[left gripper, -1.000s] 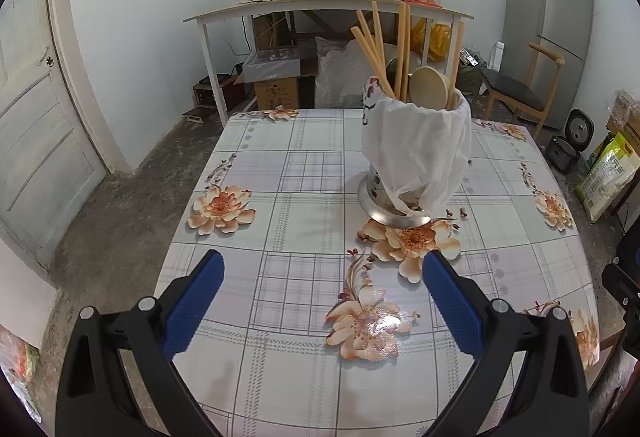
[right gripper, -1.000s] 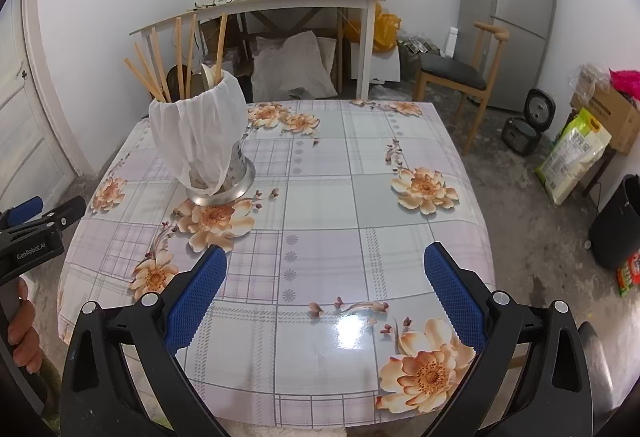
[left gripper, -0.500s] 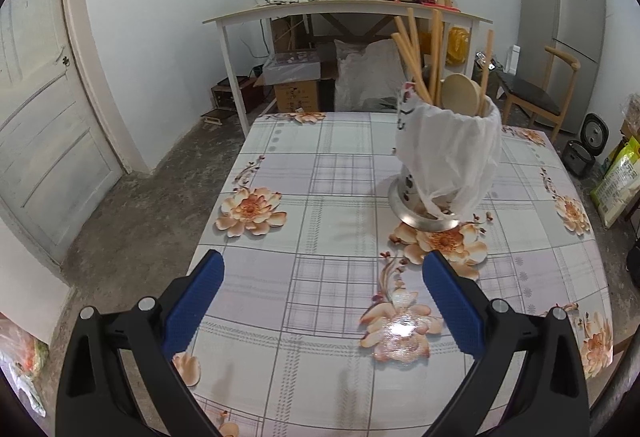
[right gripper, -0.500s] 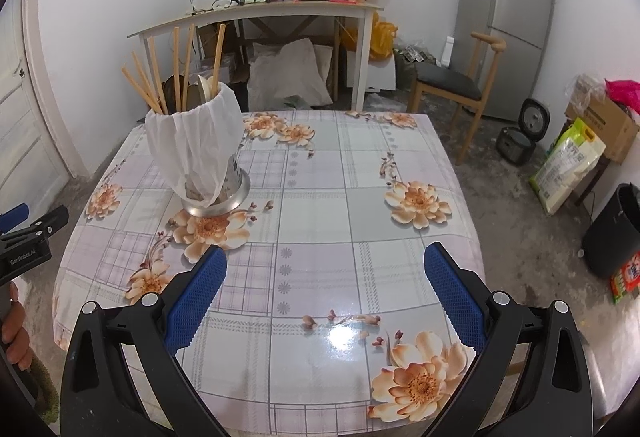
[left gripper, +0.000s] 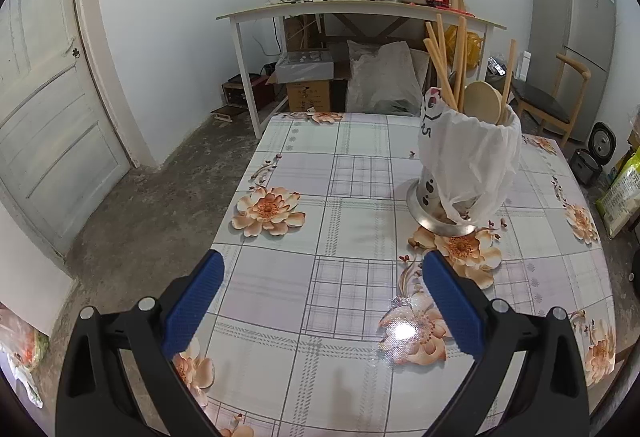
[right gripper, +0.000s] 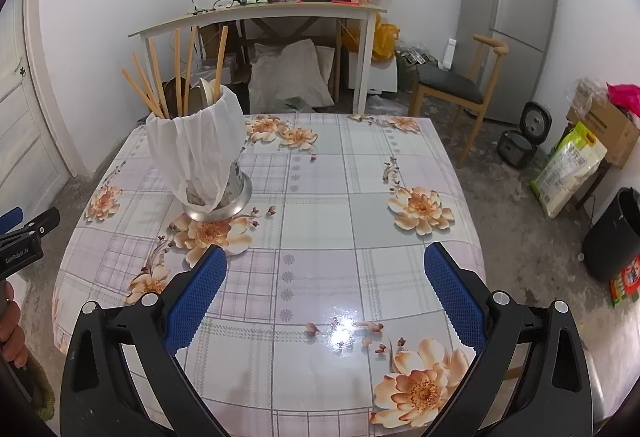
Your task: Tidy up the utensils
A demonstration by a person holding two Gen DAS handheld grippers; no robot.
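A metal utensil holder draped in a white plastic bag (left gripper: 468,169) (right gripper: 200,153) stands upright on the floral table (left gripper: 352,237) (right gripper: 340,221). Wooden chopsticks (left gripper: 444,65) (right gripper: 154,85) and a wooden spoon (left gripper: 482,103) stick out of its top. My left gripper (left gripper: 320,297) is open over the table's near left part, well short of the holder. My right gripper (right gripper: 326,289) is open too, holding nothing, with the holder far off to its left. The left gripper's tip (right gripper: 24,237) and a hand (right gripper: 10,321) show at the right view's left edge.
A cluttered white side table (right gripper: 260,13) stands against the back wall with bags and boxes under it. A wooden chair (right gripper: 452,89), a fridge (right gripper: 508,21), a rice cooker (right gripper: 520,141) and a rice sack (right gripper: 568,169) lie to the right. A white door (left gripper: 48,109) is at left.
Both grippers have drawn back and away from the table; the left view has swung left, so the holder sits further right in it. Both stayed open.
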